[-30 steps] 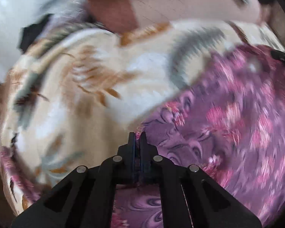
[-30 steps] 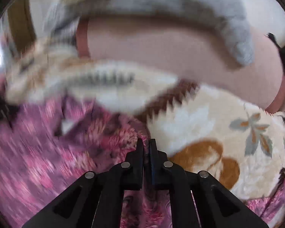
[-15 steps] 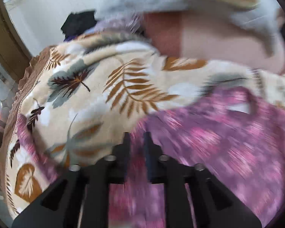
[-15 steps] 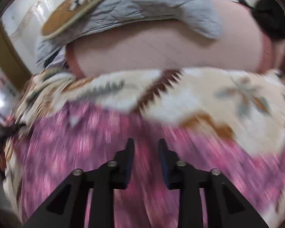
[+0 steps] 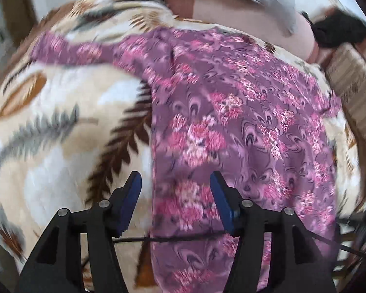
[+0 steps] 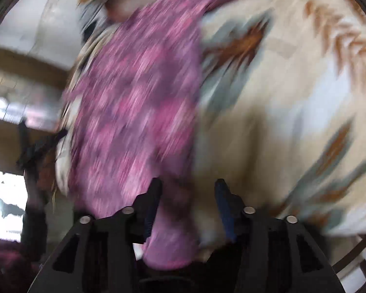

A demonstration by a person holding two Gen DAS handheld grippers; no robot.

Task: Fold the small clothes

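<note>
We find the purple floral garment spread flat on the blanket, unfolded; left gripper and right gripper opening, holding nothing.

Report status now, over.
Left gripper and right gripper opening, nothing pinched. Purple floral garment flat on leaf-print blanket. Nothing in the way.

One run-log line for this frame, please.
left gripper: opening, empty | right gripper: opening, empty | purple floral garment: spread on leaf-print blanket
</note>
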